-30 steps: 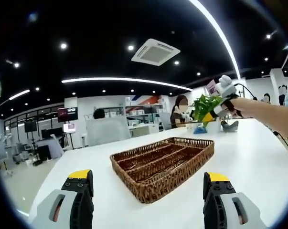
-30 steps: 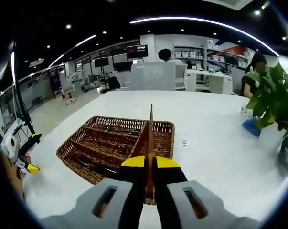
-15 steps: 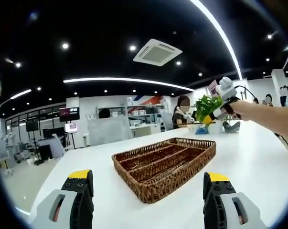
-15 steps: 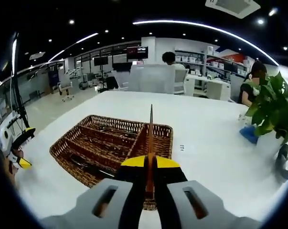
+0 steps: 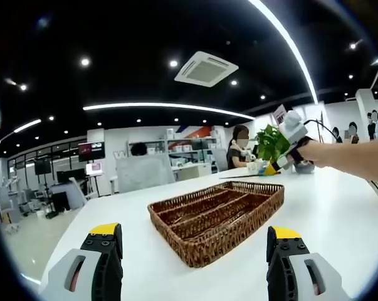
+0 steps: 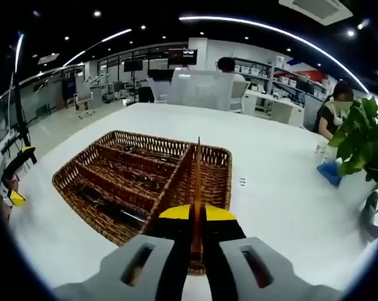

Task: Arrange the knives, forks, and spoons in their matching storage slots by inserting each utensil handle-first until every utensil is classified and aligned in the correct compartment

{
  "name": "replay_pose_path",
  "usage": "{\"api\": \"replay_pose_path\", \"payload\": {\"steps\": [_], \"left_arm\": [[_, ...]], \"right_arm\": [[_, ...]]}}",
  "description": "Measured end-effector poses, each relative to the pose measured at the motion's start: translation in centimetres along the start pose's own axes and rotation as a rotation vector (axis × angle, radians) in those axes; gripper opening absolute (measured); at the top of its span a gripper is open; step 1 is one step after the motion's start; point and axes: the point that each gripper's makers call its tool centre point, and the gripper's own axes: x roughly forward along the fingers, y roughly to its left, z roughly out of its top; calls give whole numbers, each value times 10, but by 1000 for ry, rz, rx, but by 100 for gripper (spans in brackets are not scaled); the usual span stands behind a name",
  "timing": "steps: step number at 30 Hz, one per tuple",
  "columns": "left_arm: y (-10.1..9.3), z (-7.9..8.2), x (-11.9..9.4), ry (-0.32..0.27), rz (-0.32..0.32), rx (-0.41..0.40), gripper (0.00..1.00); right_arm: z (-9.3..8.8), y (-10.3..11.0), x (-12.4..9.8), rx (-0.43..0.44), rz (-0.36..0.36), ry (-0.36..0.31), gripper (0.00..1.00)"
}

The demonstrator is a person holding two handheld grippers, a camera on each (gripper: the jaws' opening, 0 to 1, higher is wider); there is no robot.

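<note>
While the left hand-held gripper (image 5: 195,254) hangs released over the white tabletop (image 5: 339,207), the right hand-held gripper (image 6: 197,216) grasps a slim utensil (image 6: 197,182) above the wicker basket (image 6: 82,164).

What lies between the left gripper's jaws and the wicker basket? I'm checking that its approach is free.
In the left gripper view, bare white table lies between the open left gripper and the wicker basket; nothing sits on that stretch.

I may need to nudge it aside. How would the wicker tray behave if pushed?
The wicker tray probably slides easily on the smooth white table. Low and flat, it seems unlikely to tip. Woven, so likely light and slightly flexible.
</note>
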Motion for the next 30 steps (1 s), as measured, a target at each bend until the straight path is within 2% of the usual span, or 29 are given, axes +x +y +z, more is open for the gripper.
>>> {"api": "replay_pose_path", "payload": {"steps": [4,9,17,22,25,30], "left_arm": [[0,1,1,0,4,16,100],[2,2,0,-5,12,9,100],[2,1,0,-4,12,4,100],[4,-6,3,11,10,-8,100],[1,-3,2,-7,-9,-44,100],[1,-3,1,-2,2,-26,100]], "right_arm": [[-28,4,27,-60,-29,76,3],[-43,-1,34,-86,-36,111,2],[-53,0,42,-123,-44,146,2],[-58,-3,47,-113,-44,164,2],[-62,-4,48,-102,-44,174,2],[-63,-5,50,-97,-38,182,2]]}}
